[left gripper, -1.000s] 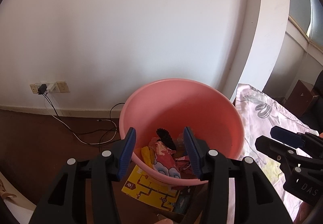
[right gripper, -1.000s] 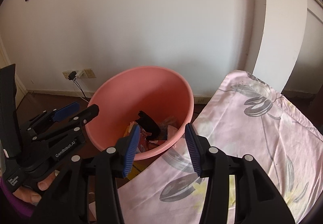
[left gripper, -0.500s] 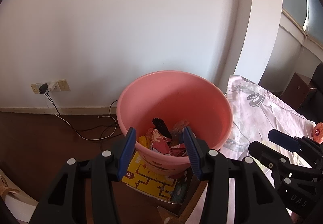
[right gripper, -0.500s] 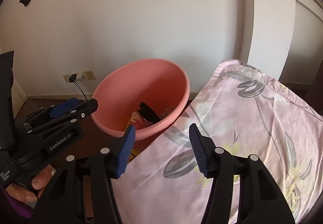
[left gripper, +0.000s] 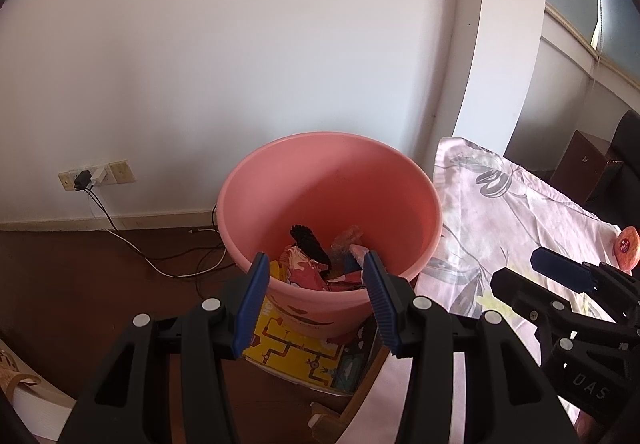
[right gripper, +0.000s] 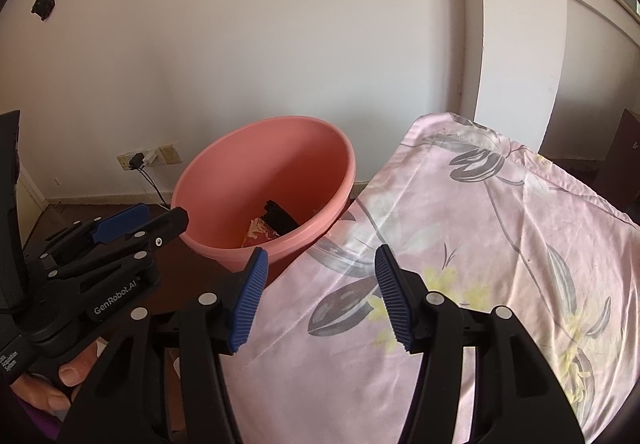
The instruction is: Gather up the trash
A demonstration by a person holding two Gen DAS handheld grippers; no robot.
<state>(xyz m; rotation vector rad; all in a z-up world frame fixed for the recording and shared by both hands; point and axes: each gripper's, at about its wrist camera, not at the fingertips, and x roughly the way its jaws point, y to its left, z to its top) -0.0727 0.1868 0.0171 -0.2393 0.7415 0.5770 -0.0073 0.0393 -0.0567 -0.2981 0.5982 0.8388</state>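
- White wall behind, dark brown floor [left gripper: 80,284] below; socket strip [left gripper: 96,176] low on the wall with cables trailing across the floor.
- Pink bin [left gripper: 400,172] standing on the floor against the wall, just beside a table under a pink flowered cloth [right gripper: 500,244]; yellow printed sheet [left gripper: 296,352] lying under the bin's front.
- Trash [left gripper: 308,268] already in the bin's bottom: crumpled wrappers, a black comb-like piece, some clear plastic.
- Left gripper [left gripper: 312,296] hovering in front of the bin's near rim, jaws wide apart, nothing between them.
- Right gripper [right gripper: 320,296] over the cloth near the table's bin-side edge, jaws likewise wide and empty.
- One more likely piece of trash: a small orange-pink object [left gripper: 626,244] with a round sticker, on the cloth at the far right of the left view; too small to identify.
- Step in hand, by judgement: between drops; both tongs free, next piece to be sought.
- Next move calls for turning toward the cloth, closing on that object or other litter, then carrying it over the bin's rim before release; care needed not to pinch the cloth along with it.
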